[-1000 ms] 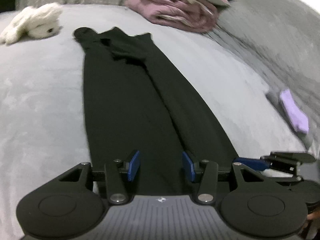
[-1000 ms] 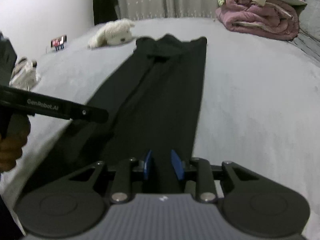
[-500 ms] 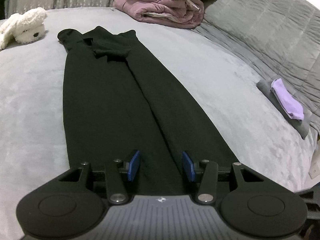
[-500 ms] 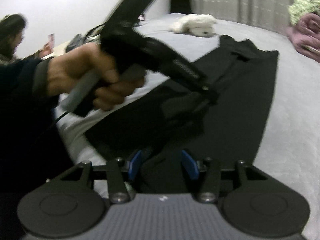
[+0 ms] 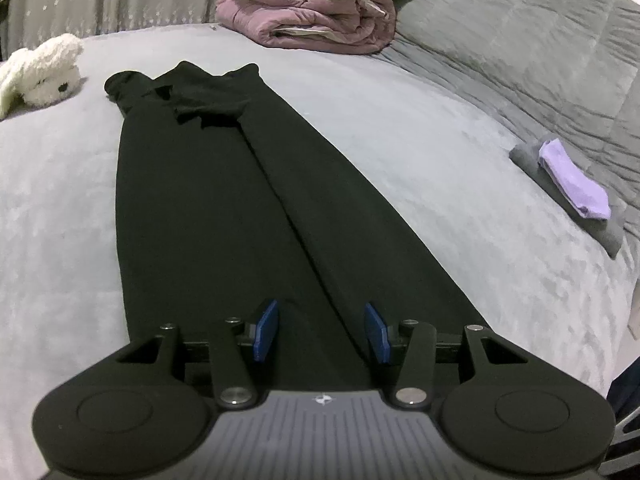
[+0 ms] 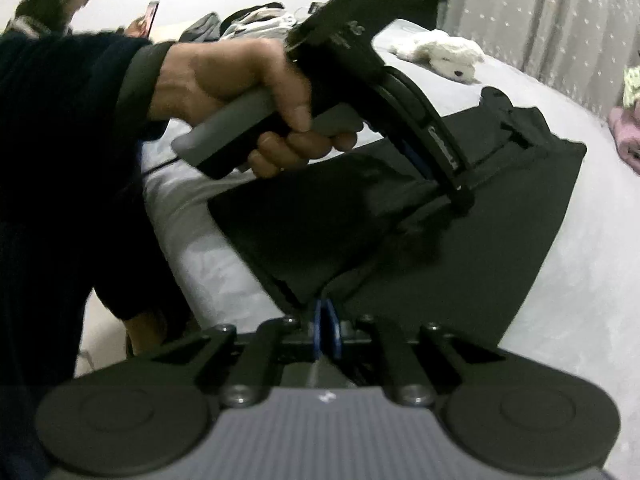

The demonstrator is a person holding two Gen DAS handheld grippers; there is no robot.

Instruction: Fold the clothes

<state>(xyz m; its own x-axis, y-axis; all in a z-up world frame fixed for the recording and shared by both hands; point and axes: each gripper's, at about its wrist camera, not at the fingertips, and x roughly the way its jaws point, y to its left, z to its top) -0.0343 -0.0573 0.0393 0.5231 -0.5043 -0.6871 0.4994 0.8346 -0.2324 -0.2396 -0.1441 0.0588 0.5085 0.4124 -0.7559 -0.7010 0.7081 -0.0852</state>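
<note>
Long black trousers [image 5: 224,208] lie flat along the grey bed [image 5: 420,152], waist end far, leg ends near me. My left gripper [image 5: 320,330] hovers open just above the near leg ends, its blue pads [image 5: 266,330] wide apart with cloth below them. In the right wrist view, my right gripper [image 6: 326,330] is shut on a near corner of the trousers [image 6: 480,240], and the cloth rises slightly into the pads. A hand [image 6: 240,80] holds the left gripper [image 6: 460,200] above the trousers' middle there.
A white plush toy [image 5: 40,72] lies at the far left of the bed. Rolled quilts [image 5: 312,16] are piled at the far end. A folded grey and purple stack [image 5: 576,184] sits at the right. Another person with a phone [image 6: 148,20] is beyond the bed's left side.
My right gripper swung left, opened wide, then shut on the trousers' near corner. The left gripper stayed open over the leg ends and shifted a little.
</note>
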